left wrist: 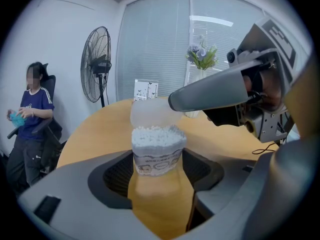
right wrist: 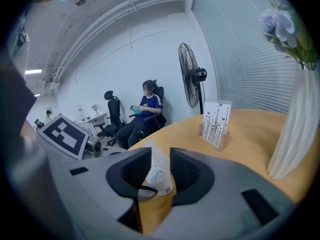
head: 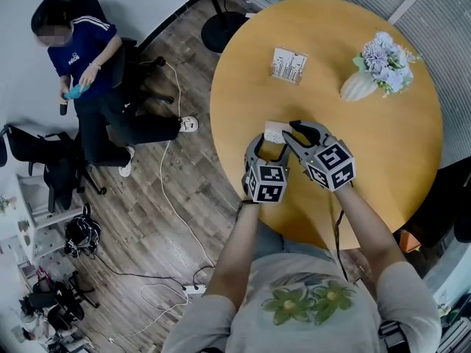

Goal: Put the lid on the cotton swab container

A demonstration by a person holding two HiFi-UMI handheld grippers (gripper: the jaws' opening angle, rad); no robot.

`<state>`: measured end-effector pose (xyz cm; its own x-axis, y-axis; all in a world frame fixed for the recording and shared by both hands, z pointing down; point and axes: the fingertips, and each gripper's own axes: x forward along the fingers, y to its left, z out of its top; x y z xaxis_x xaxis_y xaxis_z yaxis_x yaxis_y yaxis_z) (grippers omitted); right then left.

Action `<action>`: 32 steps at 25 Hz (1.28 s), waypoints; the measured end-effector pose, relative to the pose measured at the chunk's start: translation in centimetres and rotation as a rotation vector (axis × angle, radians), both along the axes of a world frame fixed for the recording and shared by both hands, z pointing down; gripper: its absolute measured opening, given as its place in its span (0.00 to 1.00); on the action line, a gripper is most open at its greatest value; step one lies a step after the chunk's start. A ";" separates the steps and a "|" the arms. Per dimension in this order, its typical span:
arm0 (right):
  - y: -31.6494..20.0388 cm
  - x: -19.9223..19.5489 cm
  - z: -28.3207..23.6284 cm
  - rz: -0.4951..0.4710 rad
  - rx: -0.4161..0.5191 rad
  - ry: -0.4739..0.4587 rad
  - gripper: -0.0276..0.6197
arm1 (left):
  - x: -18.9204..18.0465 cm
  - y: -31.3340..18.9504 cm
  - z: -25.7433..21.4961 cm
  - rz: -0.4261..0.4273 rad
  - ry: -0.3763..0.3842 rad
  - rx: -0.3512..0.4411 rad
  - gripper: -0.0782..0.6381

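Note:
The cotton swab container (left wrist: 157, 156), a small labelled tub heaped with white swabs, stands on the round wooden table (head: 383, 153). My left gripper (left wrist: 157, 170) is shut on its lower half, a pad pressing each side. Just above the swabs hangs the translucent lid (left wrist: 151, 115); my right gripper (right wrist: 156, 165) comes in from the right and is shut on it. In the right gripper view the lid (right wrist: 158, 156) sits between the pads, with the container (right wrist: 159, 180) below and beyond. In the head view both grippers meet at the container (head: 274, 132) near the table's left side.
A card holder (head: 289, 65) stands further back on the table, and a white vase of flowers (head: 375, 68) at the back right. The table's edge is close on the left. A person (head: 81, 57) sits in a chair off to the left; a fan base (head: 221, 28) and cables lie on the floor.

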<state>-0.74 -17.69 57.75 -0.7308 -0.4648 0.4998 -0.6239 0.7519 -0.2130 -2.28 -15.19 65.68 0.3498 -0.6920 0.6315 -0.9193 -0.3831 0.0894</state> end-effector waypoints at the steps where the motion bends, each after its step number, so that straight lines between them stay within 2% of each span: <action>1: 0.0 0.0 0.0 -0.003 0.001 0.001 0.23 | 0.0 0.0 0.0 0.001 0.000 0.000 0.54; 32: 1.3 -0.3 0.8 -0.080 0.058 0.109 0.23 | 0.0 0.2 0.6 0.028 -0.018 -0.005 0.52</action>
<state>-1.06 -16.39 58.53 -0.7093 -0.4381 0.5522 -0.5789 0.8090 -0.1017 -2.32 -15.04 66.27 0.3575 -0.6789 0.6413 -0.9097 -0.4085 0.0746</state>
